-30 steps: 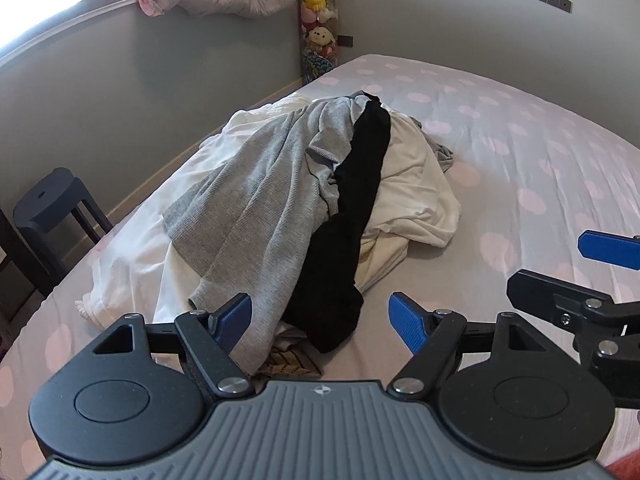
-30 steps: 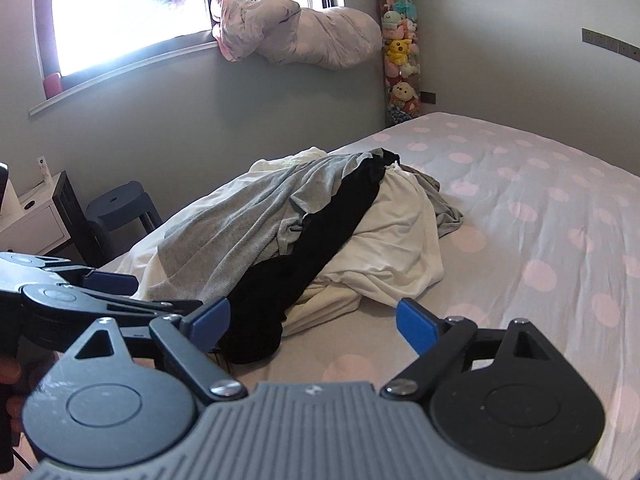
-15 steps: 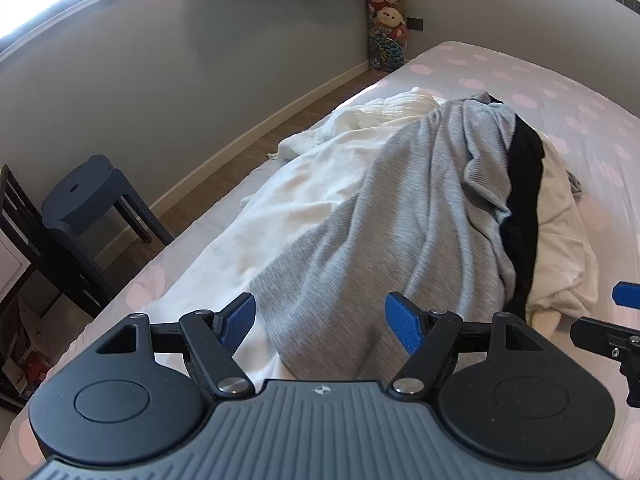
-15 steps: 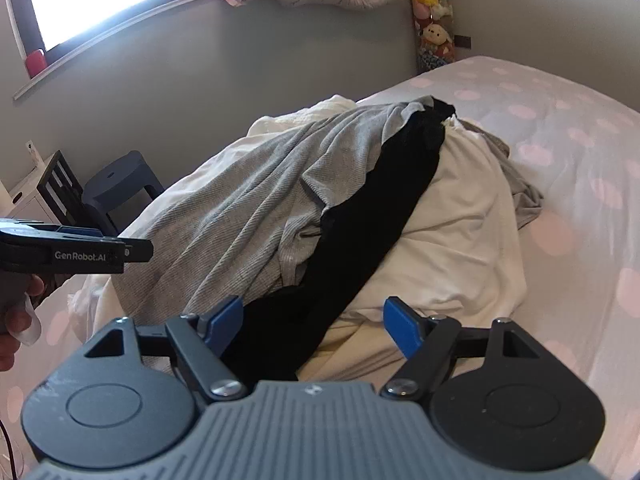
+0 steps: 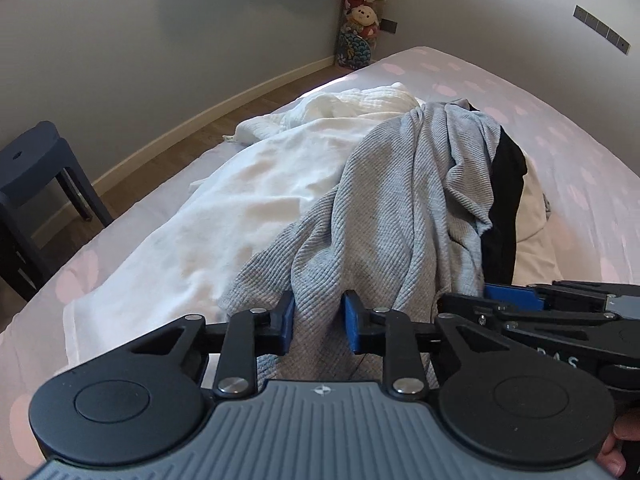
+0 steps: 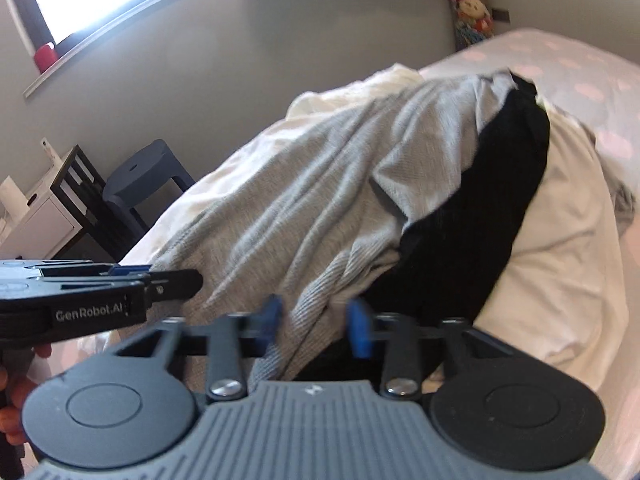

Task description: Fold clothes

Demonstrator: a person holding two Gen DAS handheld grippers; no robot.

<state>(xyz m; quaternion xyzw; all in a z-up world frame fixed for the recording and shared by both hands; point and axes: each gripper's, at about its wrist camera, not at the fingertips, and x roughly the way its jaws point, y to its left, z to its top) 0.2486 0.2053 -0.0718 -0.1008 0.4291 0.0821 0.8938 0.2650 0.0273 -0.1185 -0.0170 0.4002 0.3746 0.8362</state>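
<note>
Left claw (image 5: 318, 322): jaws just closed in, blue pads pinching the near hem of the grey ribbed top (image 5: 384, 216). Right claw (image 6: 316, 326): jaws likewise just closed, gripping a bunched fold of the same top's hem. Grey top: draped over the clothes heap on the spotted bed (image 5: 560, 120). White garment (image 5: 224, 216): left of the top. Black garment (image 6: 472, 224): right of it, touching. Dark stool (image 5: 36, 160): on the floor beside the bed.

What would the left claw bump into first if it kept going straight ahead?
The grey ribbed top. The left claw has just been closing and already has that cloth bunched between its blue pads, so more of it lies directly ahead.
</note>
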